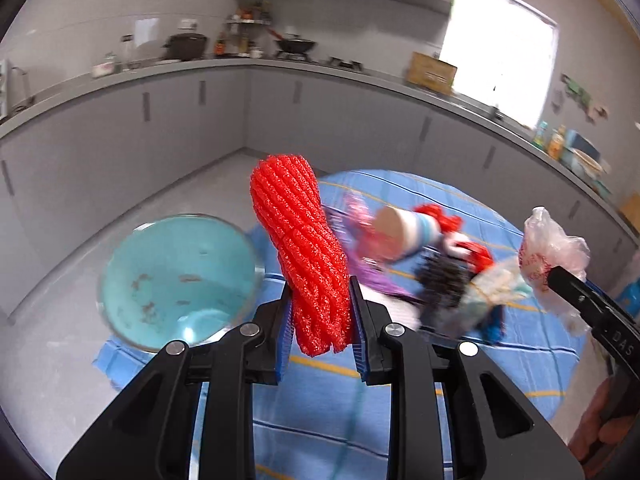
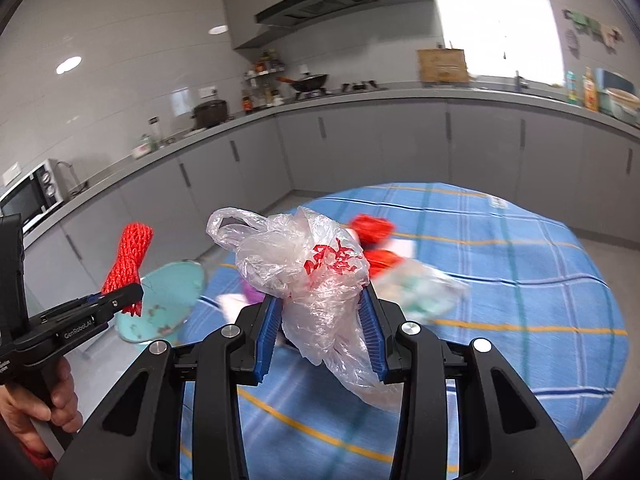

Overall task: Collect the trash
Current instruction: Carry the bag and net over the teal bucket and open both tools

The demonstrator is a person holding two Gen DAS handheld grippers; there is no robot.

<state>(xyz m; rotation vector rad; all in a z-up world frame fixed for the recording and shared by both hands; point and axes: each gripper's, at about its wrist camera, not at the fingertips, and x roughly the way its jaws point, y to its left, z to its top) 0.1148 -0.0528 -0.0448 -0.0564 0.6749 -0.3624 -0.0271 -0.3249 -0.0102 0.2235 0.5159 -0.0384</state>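
My left gripper is shut on a red foam net sleeve, which stands up between the blue pads, lifted above the table. The same sleeve and left gripper show at the left of the right wrist view. My right gripper is shut on a crumpled clear plastic bag with red print, also seen at the right edge as plastic bag. A turquoise bin sits on the floor to the left of the table. More trash, blurred, lies on the blue checked tablecloth.
The pile holds a paper cup, red net pieces and wrappers. Grey kitchen cabinets and a counter curve round behind the table. A microwave stands at far left. A hand grips the left gripper's handle.
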